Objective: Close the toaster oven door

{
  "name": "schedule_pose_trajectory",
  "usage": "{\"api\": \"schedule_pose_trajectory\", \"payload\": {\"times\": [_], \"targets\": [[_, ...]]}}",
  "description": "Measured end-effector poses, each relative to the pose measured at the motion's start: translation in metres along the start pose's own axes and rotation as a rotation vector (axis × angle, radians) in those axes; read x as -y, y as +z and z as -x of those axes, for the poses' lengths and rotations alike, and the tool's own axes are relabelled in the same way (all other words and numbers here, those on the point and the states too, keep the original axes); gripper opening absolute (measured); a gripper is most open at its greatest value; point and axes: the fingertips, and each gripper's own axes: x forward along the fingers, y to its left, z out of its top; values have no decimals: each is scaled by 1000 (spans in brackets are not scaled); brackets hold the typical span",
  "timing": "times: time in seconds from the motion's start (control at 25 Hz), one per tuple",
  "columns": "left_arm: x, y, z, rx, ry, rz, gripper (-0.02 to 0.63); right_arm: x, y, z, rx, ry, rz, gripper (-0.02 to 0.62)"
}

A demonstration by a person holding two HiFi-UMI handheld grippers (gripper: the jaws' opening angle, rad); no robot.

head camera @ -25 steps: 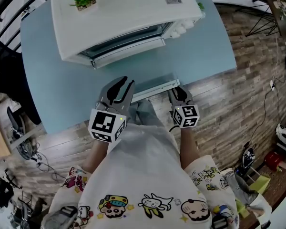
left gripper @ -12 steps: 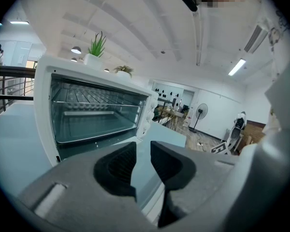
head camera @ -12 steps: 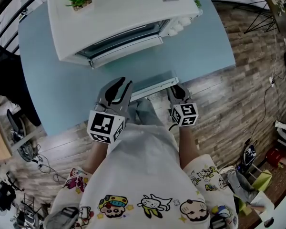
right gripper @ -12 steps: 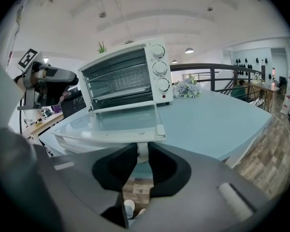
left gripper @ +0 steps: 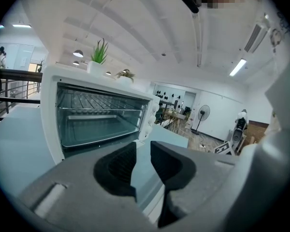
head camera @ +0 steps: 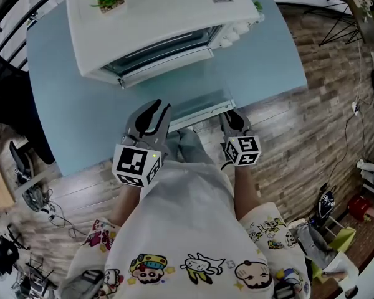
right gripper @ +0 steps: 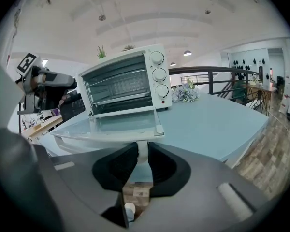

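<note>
My right tongs (head camera: 232,119) have just been closing and now pinch the white door handle (right gripper: 142,152). My left tongs (head camera: 153,113) stand slightly parted, empty. The toaster oven door (head camera: 194,96) lies dropped flat over the table (head camera: 68,104). It's probably light, stiff, hinged glass, best lifted by that handle.

Your toaster oven (head camera: 162,23) is a white box. It stands upright on the light blue table (head camera: 268,61), set back from the near edge. Three round white knobs (right gripper: 159,74) sit one above the other on its right side, with a small red dot under them. Its door (head camera: 174,92) is wide open. It folds down from the hinge at the bottom and lies flat like a little shelf, reaching toward you. The door is clear glass in a white frame. Its white handle (head camera: 202,112) runs along the front edge, close to the table's edge. Inside the oven you can see a wire rack (left gripper: 99,100).
</note>
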Motion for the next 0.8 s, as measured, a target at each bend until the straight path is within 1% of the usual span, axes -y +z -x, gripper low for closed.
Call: {"api": "schedule_pose_trajectory", "payload": {"times": [0.2,0.48,0.8], "targets": [[-1,9,8,26,15,-3,84,-3,10,6,1,-9,9,81],[-3,22,20,66,38,-12,84,-6,31,16,34,-8,23,83],[-17,40,41,130,103,-9,84,-11,62,25,67,-2,43,84]]}}
